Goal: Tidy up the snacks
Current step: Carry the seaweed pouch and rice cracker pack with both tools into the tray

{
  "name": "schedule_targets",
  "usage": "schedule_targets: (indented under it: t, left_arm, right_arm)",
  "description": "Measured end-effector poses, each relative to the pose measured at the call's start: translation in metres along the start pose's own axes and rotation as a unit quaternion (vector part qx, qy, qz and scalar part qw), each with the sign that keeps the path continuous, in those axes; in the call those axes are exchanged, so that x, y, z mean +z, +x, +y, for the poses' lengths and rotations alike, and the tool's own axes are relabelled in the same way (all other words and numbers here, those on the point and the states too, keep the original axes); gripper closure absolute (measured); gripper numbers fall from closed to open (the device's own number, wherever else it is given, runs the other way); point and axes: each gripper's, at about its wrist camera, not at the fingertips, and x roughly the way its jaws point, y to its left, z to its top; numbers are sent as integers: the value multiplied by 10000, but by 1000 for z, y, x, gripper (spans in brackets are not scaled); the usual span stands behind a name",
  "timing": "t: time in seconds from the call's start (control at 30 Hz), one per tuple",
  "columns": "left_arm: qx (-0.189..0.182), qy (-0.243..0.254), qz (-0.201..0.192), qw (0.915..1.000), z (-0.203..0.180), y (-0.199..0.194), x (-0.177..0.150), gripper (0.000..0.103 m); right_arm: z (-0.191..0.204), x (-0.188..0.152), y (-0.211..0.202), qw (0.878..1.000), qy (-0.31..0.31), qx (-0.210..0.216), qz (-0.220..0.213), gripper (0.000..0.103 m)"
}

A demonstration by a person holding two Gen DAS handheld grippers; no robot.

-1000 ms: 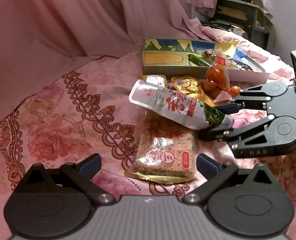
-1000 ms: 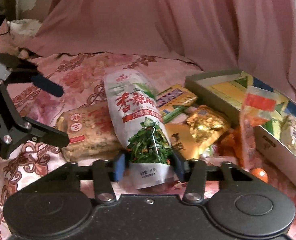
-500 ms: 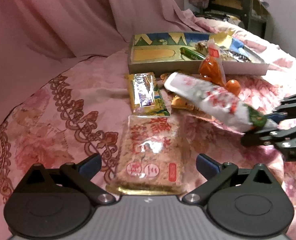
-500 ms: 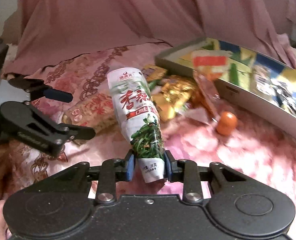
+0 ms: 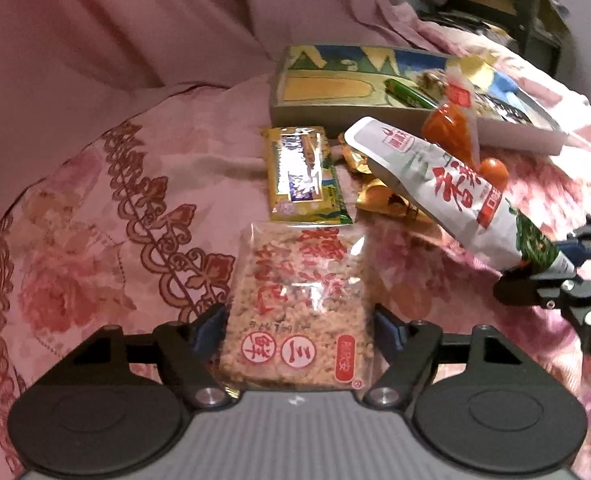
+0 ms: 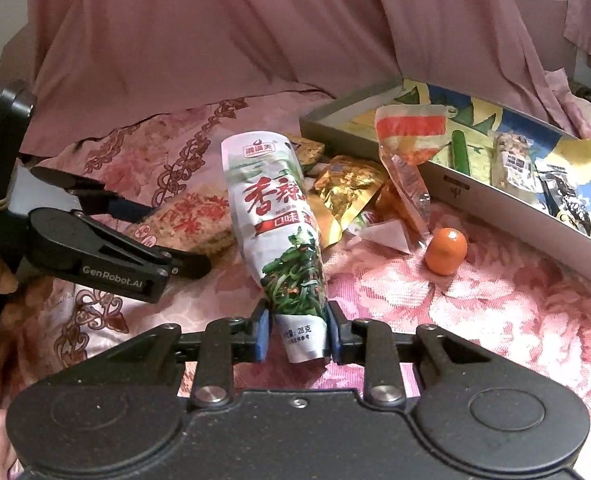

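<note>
My right gripper [image 6: 297, 334] is clamped on the green pouch [image 6: 277, 216]. Left gripper [image 5: 295, 328], closing, straddles the rice cracker pack [image 5: 299, 304]; contact unclear. Only the right view shows the tray [image 6: 447, 190] contents.

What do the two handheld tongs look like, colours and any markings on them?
Both tongs are matte black, with round pivot discs, silver screws and linkage arms. The fingers carry blue pads. The left tongs have a grey ribbed panel at the base. Seen from the right wrist, white lettering on their side reads GenRobot.AI. No cables show.
</note>
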Motion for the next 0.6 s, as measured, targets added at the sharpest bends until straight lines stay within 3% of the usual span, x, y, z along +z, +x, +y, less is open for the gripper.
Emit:
schedule_targets:
  t: [0.27, 0.6]
  left_arm:
    - [210, -359, -32, 9991, -11, -11, 6, 25]
    - [699, -702, -548, 9936, -19, -45, 18, 25]
  right_arm:
    - [3, 2, -8, 9996, -146, -128, -220, 75]
    - [-1, 7, -33, 9970, -123, -160, -741, 75]
